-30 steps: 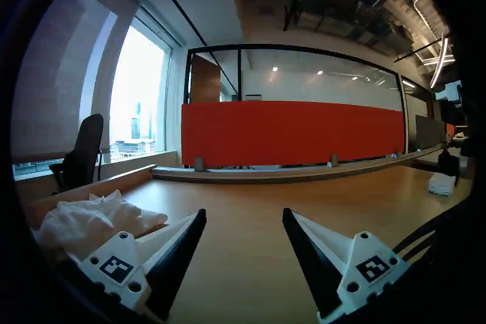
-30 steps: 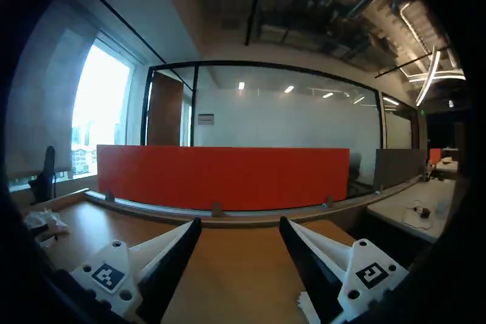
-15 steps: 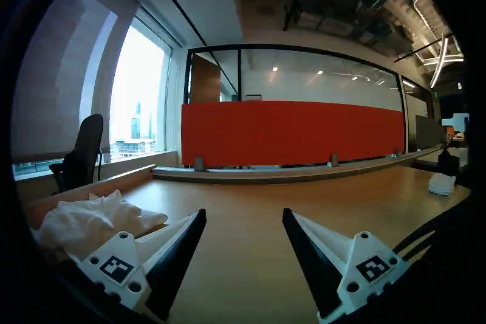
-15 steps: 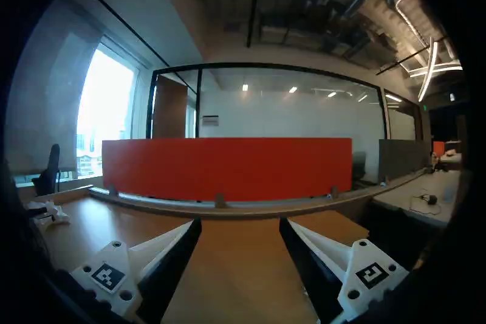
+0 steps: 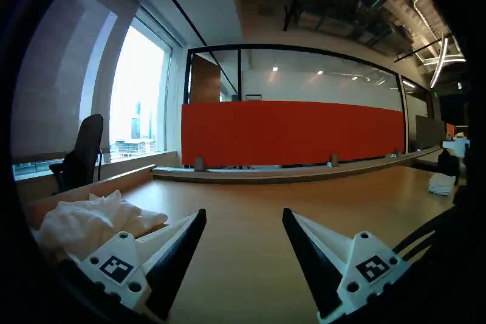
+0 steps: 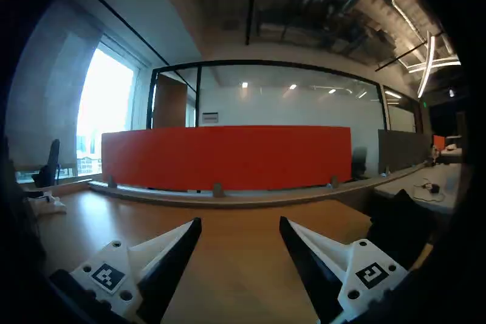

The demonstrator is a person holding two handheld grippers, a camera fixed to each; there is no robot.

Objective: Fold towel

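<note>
A crumpled white towel (image 5: 91,220) lies in a heap on the wooden table (image 5: 255,202) at the left in the left gripper view, just beyond my left finger. My left gripper (image 5: 243,219) stands open low over the table with nothing between its fingers. A small folded white cloth (image 5: 438,184) sits far off at the right edge. In the right gripper view my right gripper (image 6: 240,228) is open over the bare wood (image 6: 243,233), and a bit of white towel (image 6: 44,202) shows at the far left.
A red divider panel (image 5: 291,132) runs along the back edge of the table. An office chair (image 5: 82,157) stands by the window at the left. A dark object (image 6: 401,220) sits at the right in the right gripper view, with another desk (image 6: 440,178) beyond.
My right gripper has dropped lower and its view has shifted; the divider sits higher in its view and a dark object has come in at the right. My left gripper has stayed put.
</note>
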